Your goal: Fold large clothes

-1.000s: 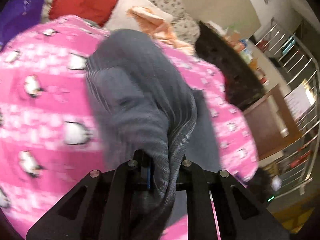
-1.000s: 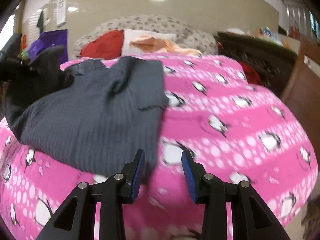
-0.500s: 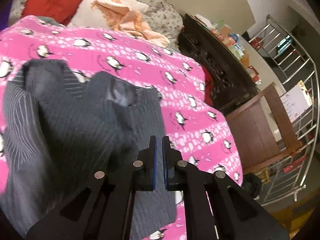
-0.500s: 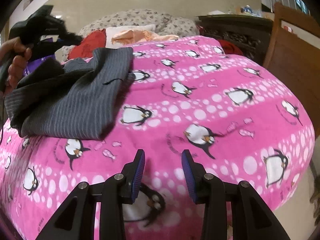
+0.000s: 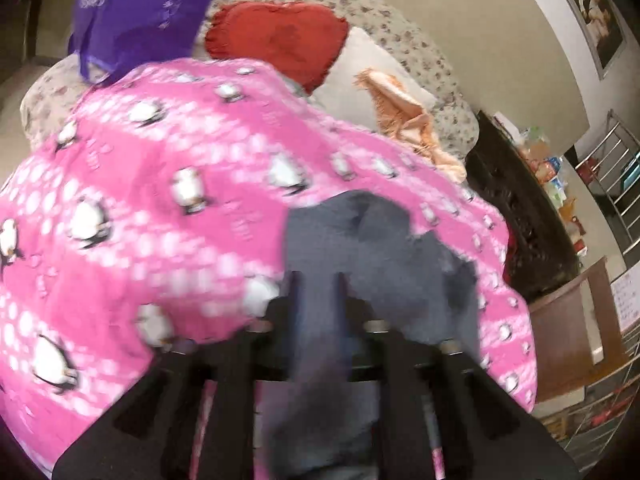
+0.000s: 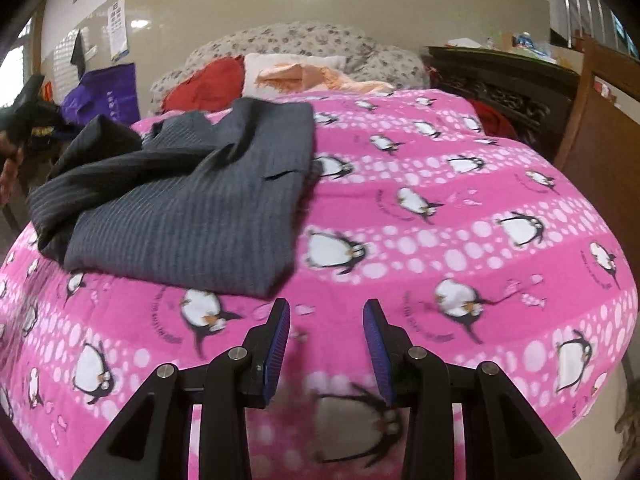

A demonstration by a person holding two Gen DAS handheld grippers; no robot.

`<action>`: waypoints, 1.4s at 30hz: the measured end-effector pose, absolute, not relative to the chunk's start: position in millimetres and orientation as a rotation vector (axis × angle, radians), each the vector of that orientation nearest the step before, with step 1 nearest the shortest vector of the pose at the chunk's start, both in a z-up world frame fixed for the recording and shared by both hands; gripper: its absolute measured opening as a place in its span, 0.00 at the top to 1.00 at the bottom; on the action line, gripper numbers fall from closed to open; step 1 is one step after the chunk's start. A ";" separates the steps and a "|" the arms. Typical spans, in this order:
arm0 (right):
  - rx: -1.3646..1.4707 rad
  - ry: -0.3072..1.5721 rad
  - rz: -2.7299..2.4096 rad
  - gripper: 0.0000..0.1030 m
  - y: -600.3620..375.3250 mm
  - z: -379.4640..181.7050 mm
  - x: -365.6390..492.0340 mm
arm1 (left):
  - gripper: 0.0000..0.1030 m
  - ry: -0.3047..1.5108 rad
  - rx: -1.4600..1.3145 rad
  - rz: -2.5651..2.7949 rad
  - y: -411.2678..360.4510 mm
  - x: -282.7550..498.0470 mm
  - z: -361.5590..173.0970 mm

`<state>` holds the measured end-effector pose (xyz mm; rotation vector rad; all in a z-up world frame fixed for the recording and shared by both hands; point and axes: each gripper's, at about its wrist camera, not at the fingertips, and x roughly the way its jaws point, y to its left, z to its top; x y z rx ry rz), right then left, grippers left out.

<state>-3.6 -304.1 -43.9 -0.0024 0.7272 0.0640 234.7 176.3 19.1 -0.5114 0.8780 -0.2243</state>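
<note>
Garment (image 6: 188, 204) (blurred) seemingly between left tongs (image 5: 316, 292)

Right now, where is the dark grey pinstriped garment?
In the right wrist view, the dark grey pinstriped garment lies bunched on the left of the pink penguin-print blanket, below the red cushion.

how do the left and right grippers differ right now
The left gripper has grey garment cloth lying between its fingers; the right gripper has none. The left view is motion-blurred, so its grip is unclear; the right is sharp, jaws plainly open. The left points at the garment; the right hangs over bare pink blanket beside it. Both are black two-finger grippers over the bed.
</note>
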 end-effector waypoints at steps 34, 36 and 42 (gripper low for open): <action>0.017 0.818 0.148 0.65 -266.6 -66.2 2.5 | 0.23 1.027 0.320 -0.558 -5.0 173.6 -23.4; 0.027 0.821 0.152 0.65 -268.4 -67.3 3.4 | 0.23 1.012 0.422 -0.515 -9.8 166.8 -33.4; -0.007 0.779 0.189 0.65 -258.2 -41.4 12.2 | 0.23 0.915 0.247 -0.523 14.3 158.1 -28.2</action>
